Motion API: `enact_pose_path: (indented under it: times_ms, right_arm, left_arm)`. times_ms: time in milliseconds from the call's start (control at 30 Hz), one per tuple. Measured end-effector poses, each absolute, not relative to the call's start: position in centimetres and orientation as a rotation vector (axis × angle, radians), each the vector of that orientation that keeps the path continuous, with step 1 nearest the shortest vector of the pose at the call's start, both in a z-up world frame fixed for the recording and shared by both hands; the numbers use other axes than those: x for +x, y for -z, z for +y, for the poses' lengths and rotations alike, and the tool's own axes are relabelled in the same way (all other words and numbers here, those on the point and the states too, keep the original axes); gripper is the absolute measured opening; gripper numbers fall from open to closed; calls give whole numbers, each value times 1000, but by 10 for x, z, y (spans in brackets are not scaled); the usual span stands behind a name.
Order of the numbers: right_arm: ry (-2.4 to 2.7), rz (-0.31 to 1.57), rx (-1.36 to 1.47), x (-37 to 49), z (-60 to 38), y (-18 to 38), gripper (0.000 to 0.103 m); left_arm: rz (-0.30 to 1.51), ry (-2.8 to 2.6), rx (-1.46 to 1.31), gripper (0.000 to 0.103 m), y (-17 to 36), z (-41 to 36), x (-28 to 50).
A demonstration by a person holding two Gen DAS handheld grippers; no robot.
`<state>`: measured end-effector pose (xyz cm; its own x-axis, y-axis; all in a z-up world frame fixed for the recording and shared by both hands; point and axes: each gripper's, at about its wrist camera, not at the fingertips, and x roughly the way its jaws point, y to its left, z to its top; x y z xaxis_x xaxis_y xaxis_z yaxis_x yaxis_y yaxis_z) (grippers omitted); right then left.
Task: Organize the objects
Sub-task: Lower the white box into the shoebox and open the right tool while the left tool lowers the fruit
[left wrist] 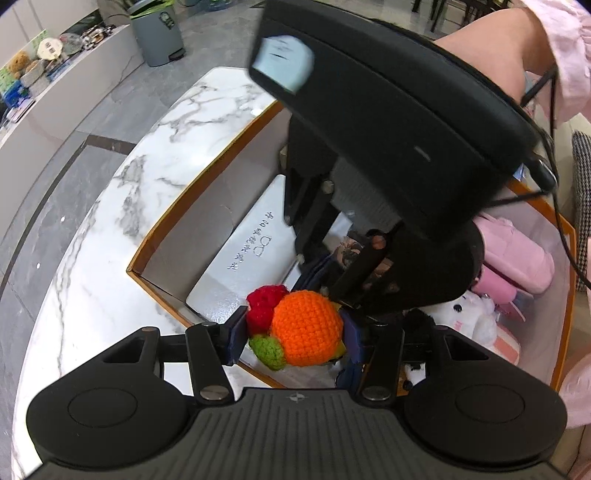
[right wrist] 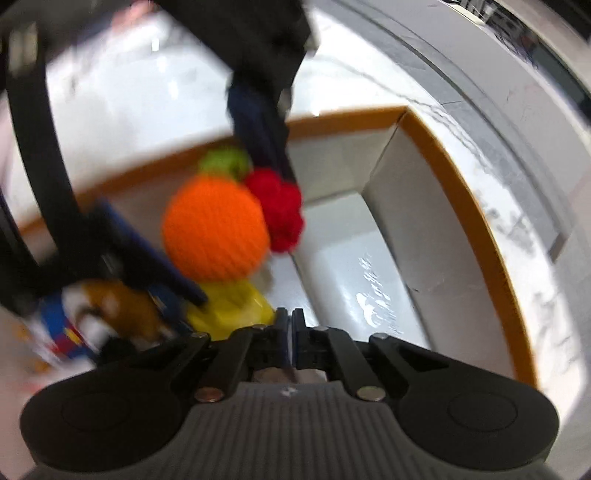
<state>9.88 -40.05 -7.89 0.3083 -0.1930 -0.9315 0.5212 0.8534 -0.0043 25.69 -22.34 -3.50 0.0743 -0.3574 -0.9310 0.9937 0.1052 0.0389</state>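
Note:
My left gripper point(left wrist: 293, 334) is shut on a crocheted toy point(left wrist: 306, 326): an orange ball with a red flower and a green leaf. It holds the toy over the near rim of an orange-edged cardboard box point(left wrist: 173, 206). The right wrist view shows the same toy point(right wrist: 218, 227) between the left gripper's fingers point(right wrist: 159, 258) above the box point(right wrist: 461, 206). My right gripper point(right wrist: 289, 319) has its jaws together with nothing between them, low inside the box. It also shows in the left wrist view point(left wrist: 369, 254), just behind the toy.
In the box lie a white glasses case point(left wrist: 243, 254), pink plush items point(left wrist: 513, 254), a white plush toy point(left wrist: 469, 314), a yellow object point(right wrist: 236, 306) and a colourful toy point(right wrist: 74, 332). The box stands on a white marble table point(left wrist: 110, 229). A grey bin point(left wrist: 157, 33) stands on the floor.

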Motion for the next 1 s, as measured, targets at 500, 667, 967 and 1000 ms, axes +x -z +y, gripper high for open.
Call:
enact_pose_path:
  times_ms: [500,667,967,1000]
  right_arm:
    - [509,1170,421,108,-406,99,2]
    - [507,1164,416,107,-404,96,3]
    - [558,1189,379,88,-402,80,6]
    - [565,1198,379,86,-402,80,6]
  left_arm:
    - [874,1249,1033,60,49,-235,250]
    - [852,1253,1125,61,60,-245,248]
    - [850,1315,1126,62,65,-266,247]
    - [855,1322,1136,62,67,-268,247]
